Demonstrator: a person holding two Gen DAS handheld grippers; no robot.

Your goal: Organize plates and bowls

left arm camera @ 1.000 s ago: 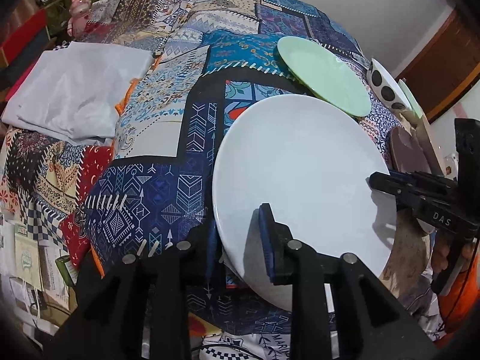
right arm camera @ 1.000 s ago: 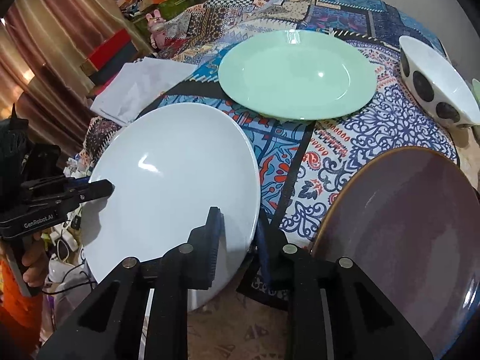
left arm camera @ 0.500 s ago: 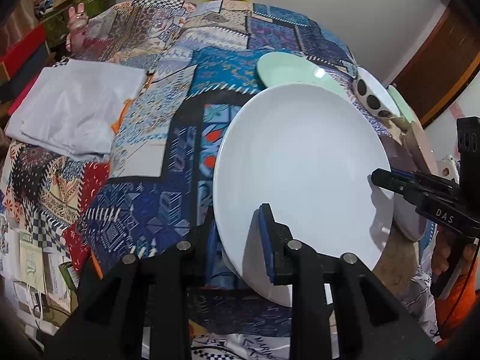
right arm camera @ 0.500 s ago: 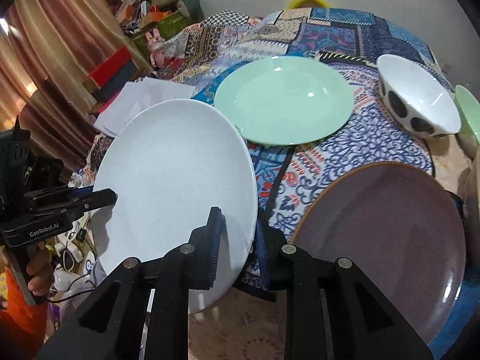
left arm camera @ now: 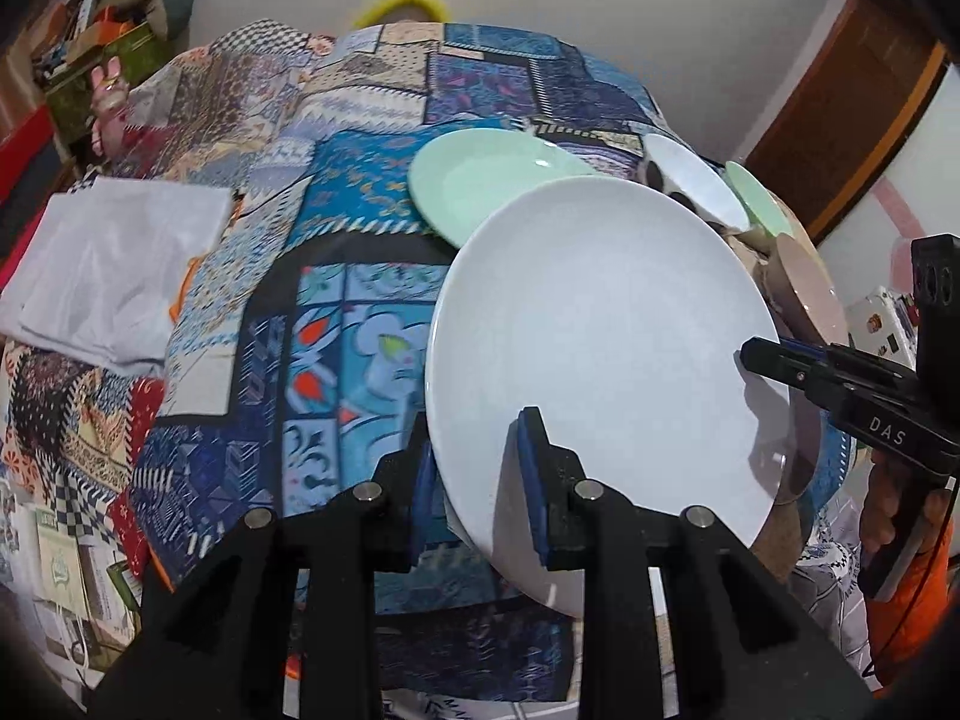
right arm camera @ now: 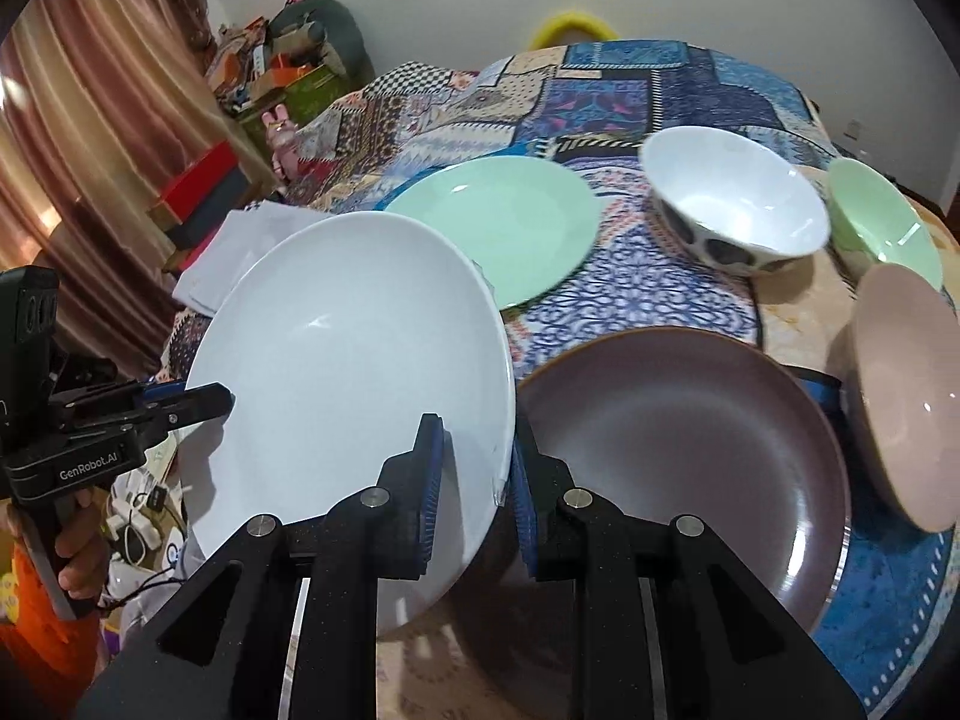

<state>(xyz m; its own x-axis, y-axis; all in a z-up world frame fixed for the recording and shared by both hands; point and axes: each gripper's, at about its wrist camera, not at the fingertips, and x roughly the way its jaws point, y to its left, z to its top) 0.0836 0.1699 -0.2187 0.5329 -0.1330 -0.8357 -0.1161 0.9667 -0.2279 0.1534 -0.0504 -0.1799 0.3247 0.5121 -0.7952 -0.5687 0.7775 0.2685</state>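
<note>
Both grippers hold one round white ceramic plate (left arm camera: pixel 594 348), lifted and tilted above the patchwork-covered worktop (left arm camera: pixel 336 324). The left gripper (left arm camera: pixel 480 474) pinches the plate's near rim, its blue-padded fingers (left arm camera: pixel 531 468) closed on either side of the edge. The right gripper (right arm camera: pixel 474 474) clamps the opposite rim the same way, one finger above the plate face and one beneath it. In the left wrist view the right gripper shows at the plate's far edge, and the right wrist view shows the left gripper at the plate's other side.

Three plates are in sight. Besides the white plate, a round mint-green plate (right arm camera: pixel 498 228) lies flat on the cloth beyond it, and a large dark brown-purple plate (right arm camera: pixel 690 450) lies flat just beside the white plate's right edge.

Three bowls are in sight, all to the right. A white bowl with dark spots on its outside (right arm camera: pixel 735 210) stands upright beyond the brown plate. A small light-green bowl (right arm camera: pixel 882 222) stands just beside it. A pinkish-beige bowl (right arm camera: pixel 906 384) leans tilted at the brown plate's far-right rim.

One folded white cloth (left arm camera: pixel 114 264) lies on the left part of the worktop, well apart from the dishes.
</note>
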